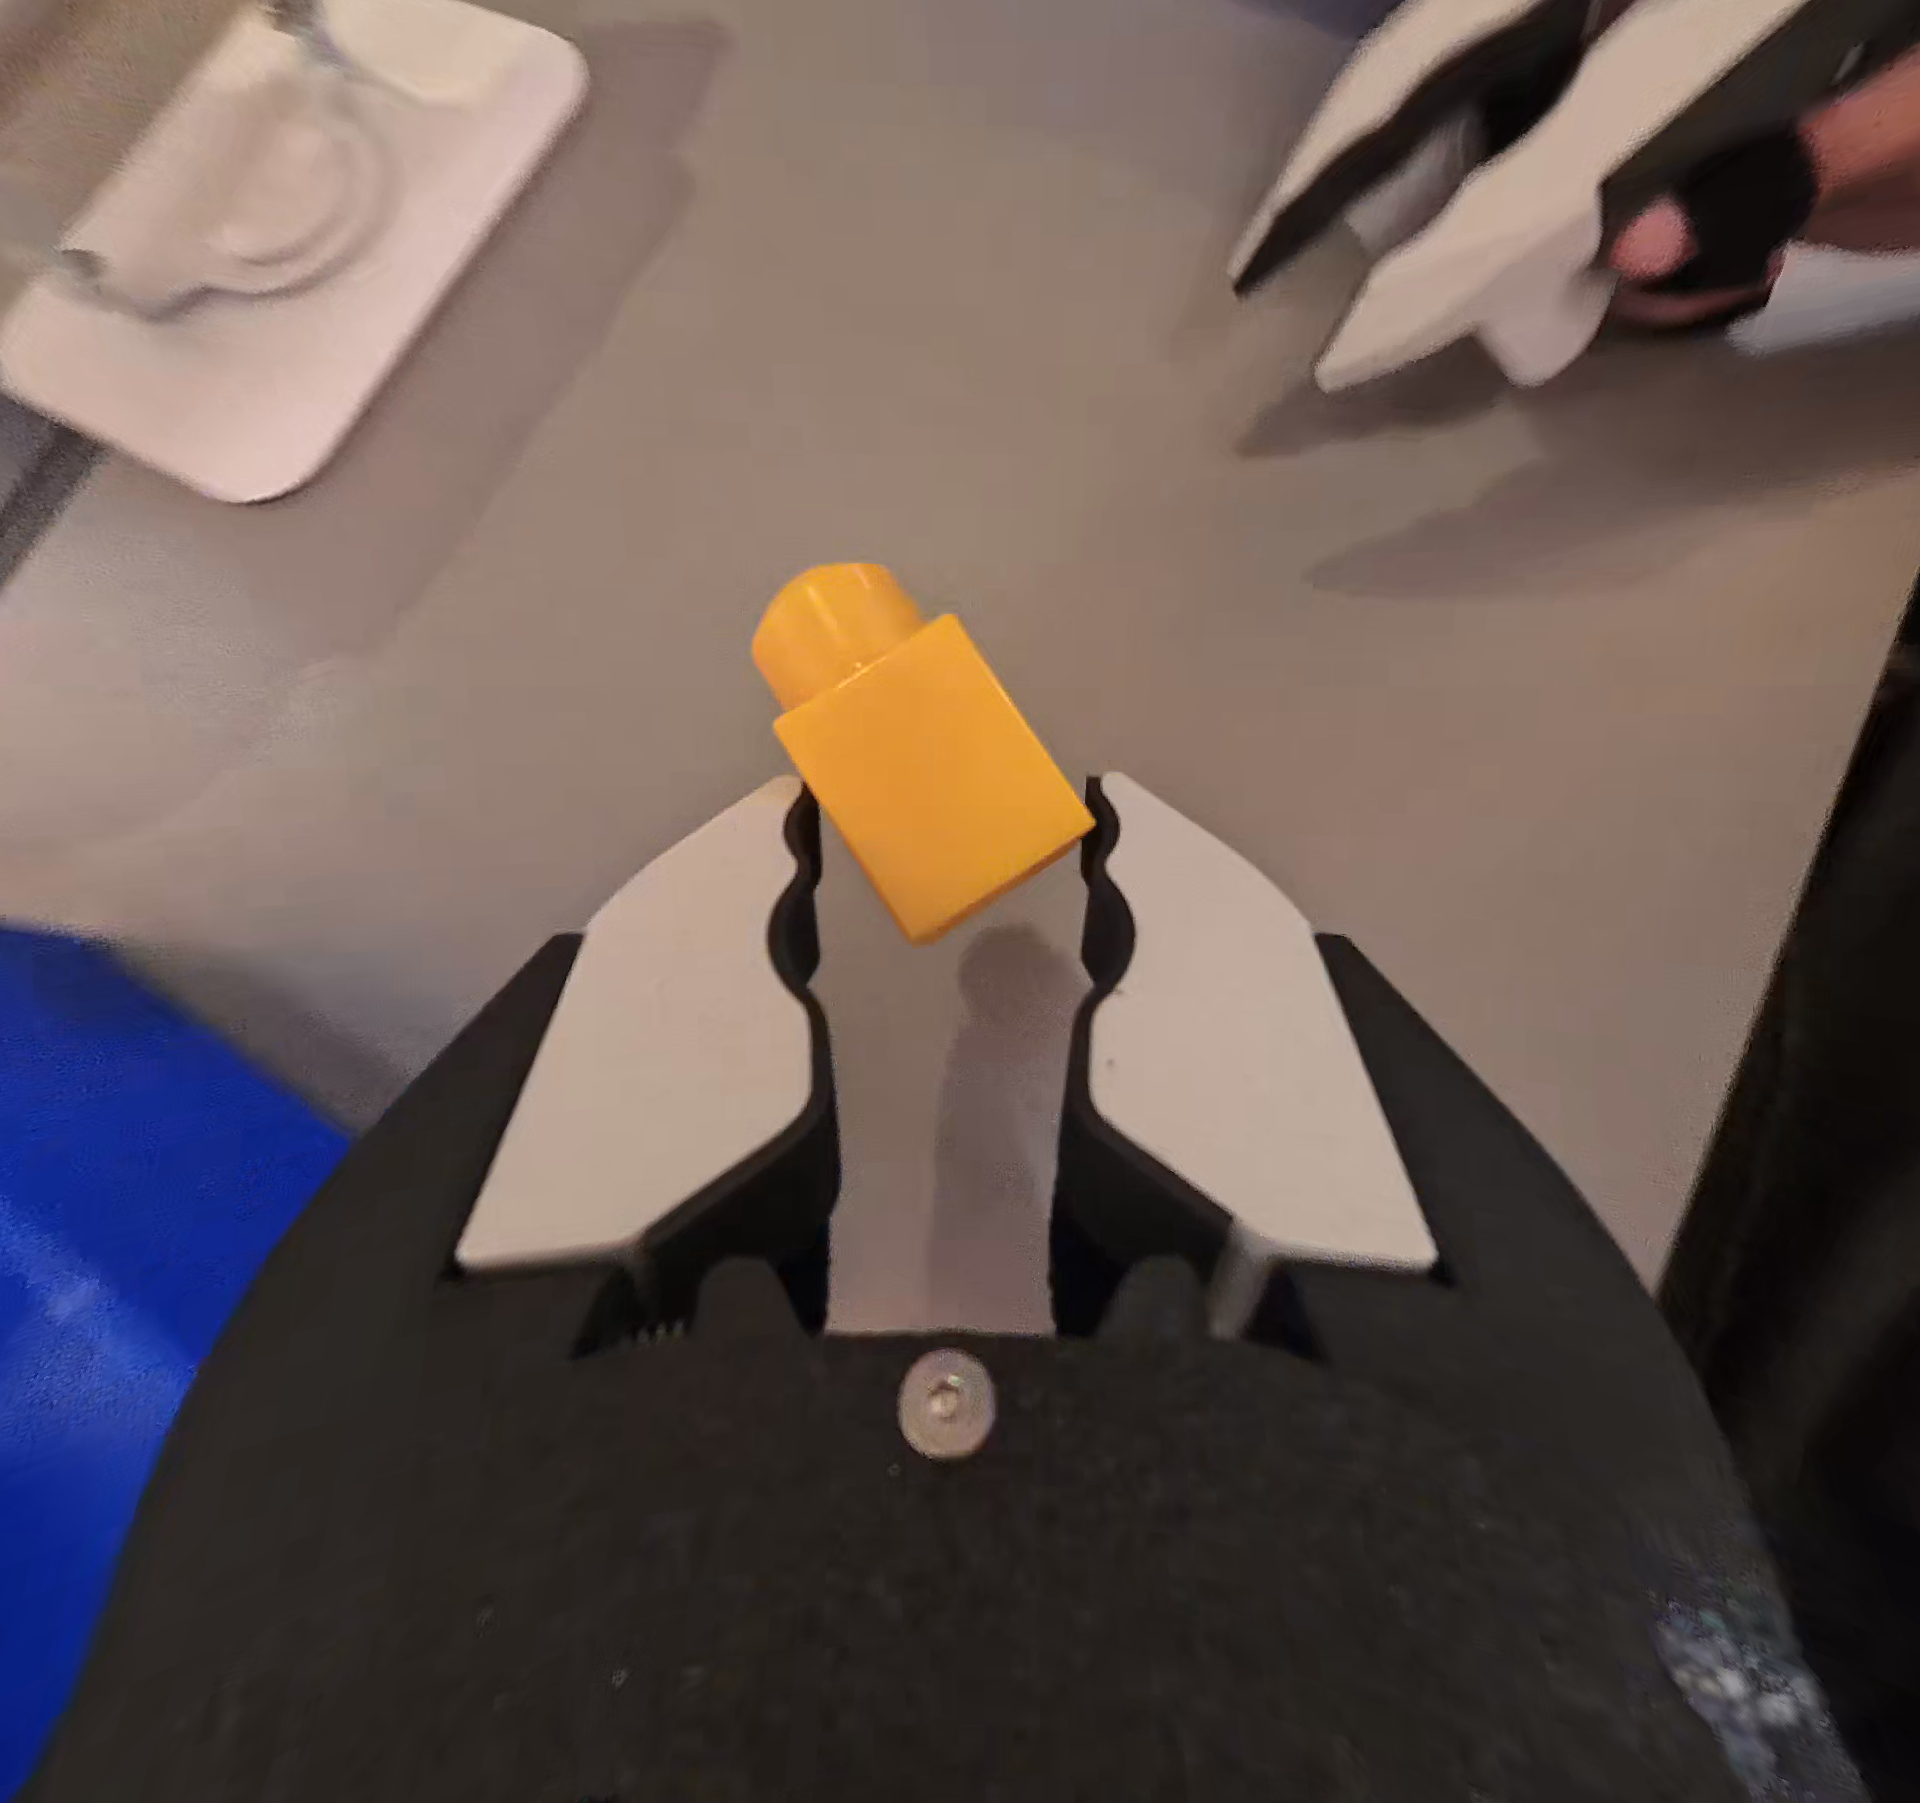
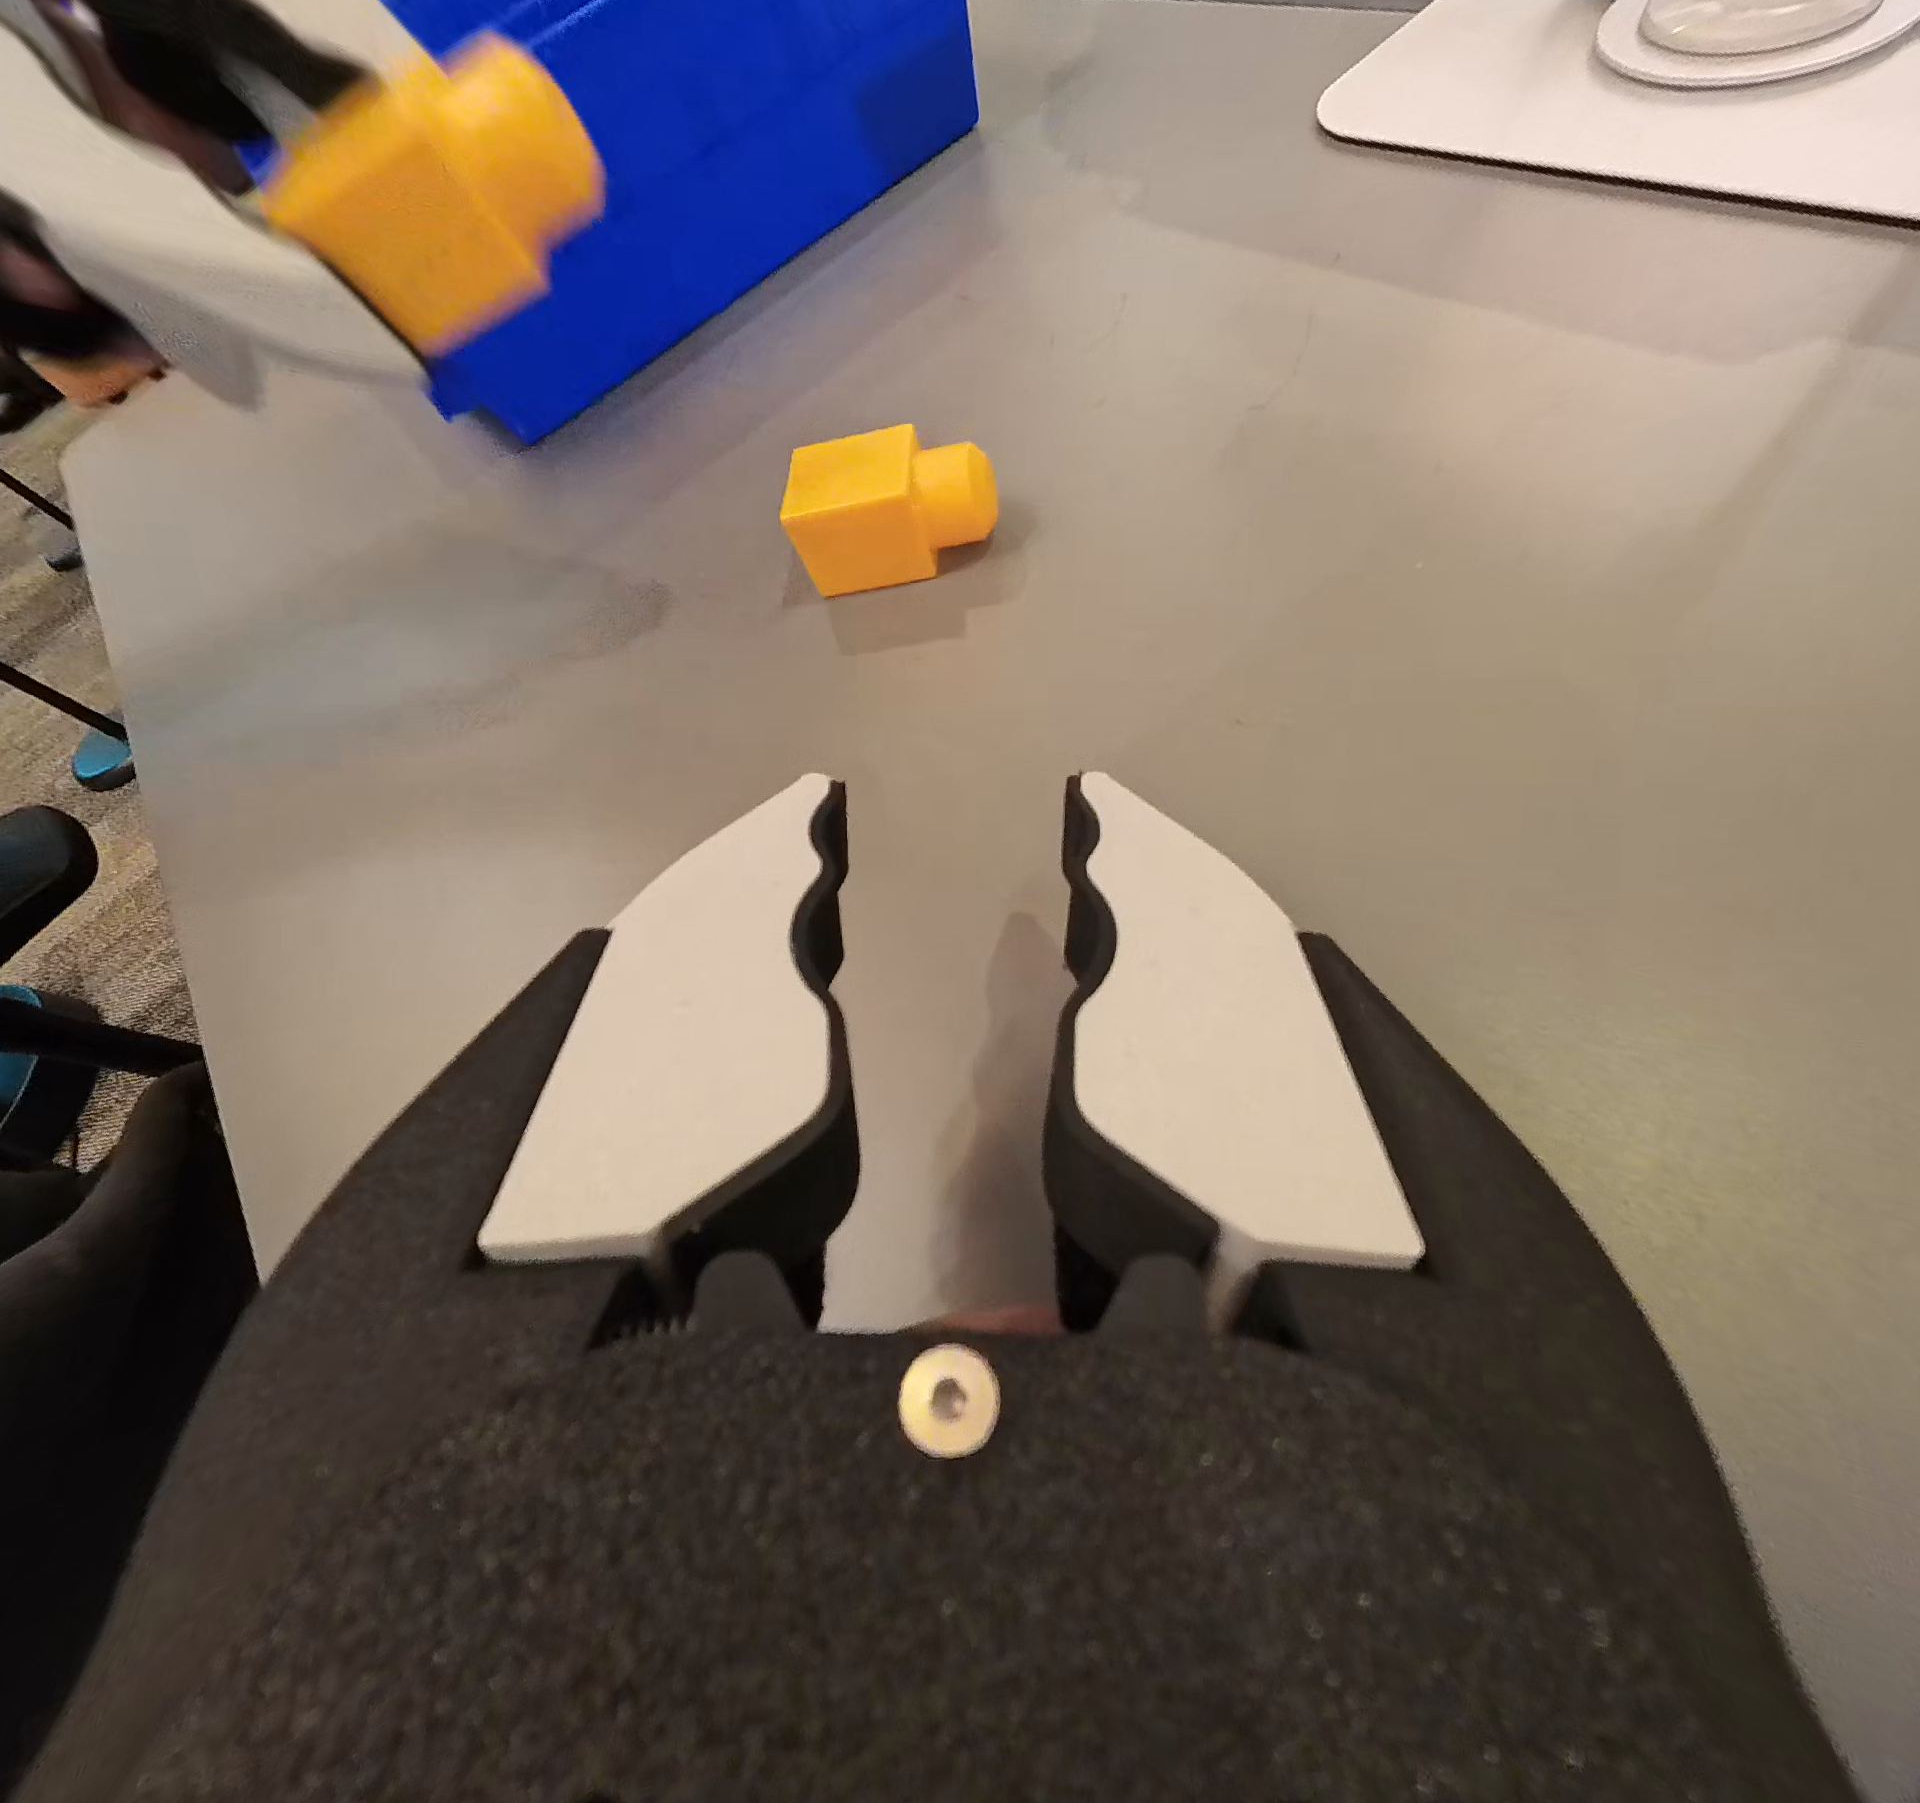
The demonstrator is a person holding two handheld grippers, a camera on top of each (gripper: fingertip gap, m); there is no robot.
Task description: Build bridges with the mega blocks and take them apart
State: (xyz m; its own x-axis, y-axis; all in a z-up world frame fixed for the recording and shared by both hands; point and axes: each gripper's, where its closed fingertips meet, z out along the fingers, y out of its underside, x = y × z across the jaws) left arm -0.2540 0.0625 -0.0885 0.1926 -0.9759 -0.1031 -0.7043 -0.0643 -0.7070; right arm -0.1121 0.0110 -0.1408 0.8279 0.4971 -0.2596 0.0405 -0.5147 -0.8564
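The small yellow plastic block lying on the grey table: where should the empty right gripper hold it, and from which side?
Grip the small yellow plastic block on its square body, across two flat opposite faces, coming from above. It lies on its side, round stud pointing right; the stud is curved and short, probably slippery. The right gripper is open.

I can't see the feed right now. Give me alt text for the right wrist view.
The right gripper hangs open and empty over a grey table, pointing toward a yellow block lying on its side ahead. At upper left the left gripper, blurred, holds a second yellow block in front of a blue bin; a white mat sits at upper right.
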